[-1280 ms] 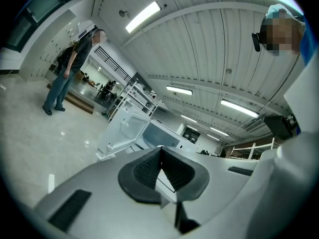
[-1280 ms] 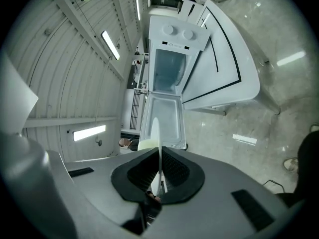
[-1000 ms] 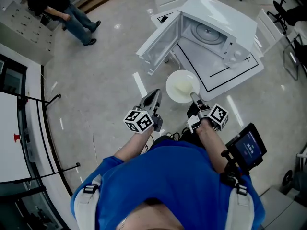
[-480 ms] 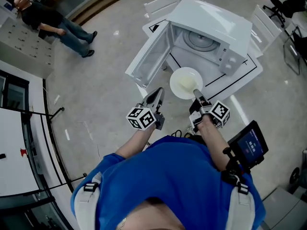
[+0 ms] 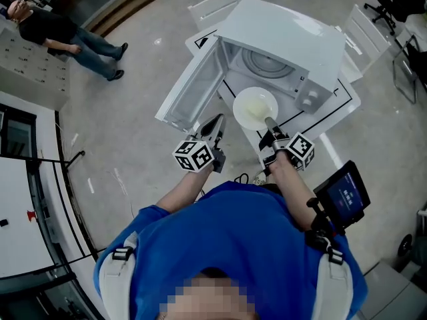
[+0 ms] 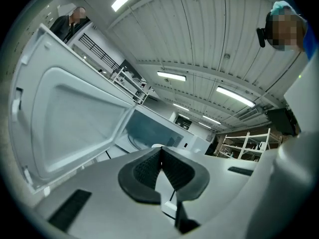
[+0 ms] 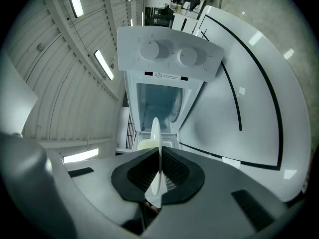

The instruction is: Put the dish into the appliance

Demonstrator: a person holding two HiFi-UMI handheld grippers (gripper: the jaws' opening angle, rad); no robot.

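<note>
A white microwave [image 5: 283, 29] stands on a white table with its door [image 5: 190, 89] swung open to the left and its turntable [image 5: 267, 62] showing. The round white dish [image 5: 255, 108] hangs level just in front of the open cavity. My right gripper [image 5: 269, 122] is shut on its near rim. In the right gripper view the dish [image 7: 156, 138] shows edge-on between the pads, facing the cavity [image 7: 154, 106] under the knob panel [image 7: 169, 54]. My left gripper [image 5: 215, 127] is shut and holds nothing, just left of the dish, with the door [image 6: 75, 118] to its left.
The table [image 5: 337, 99] bears a black outline around the microwave. White chairs [image 5: 213, 5] [image 5: 365, 35] stand behind and to the right of it. A person [image 5: 57, 29] stands far off at the upper left. A dark screen [image 5: 341, 195] sits by my right elbow.
Both grippers and the dish have come closer to the microwave. The dish, earlier short of the table's edge, now hangs at the mouth of the cavity.
</note>
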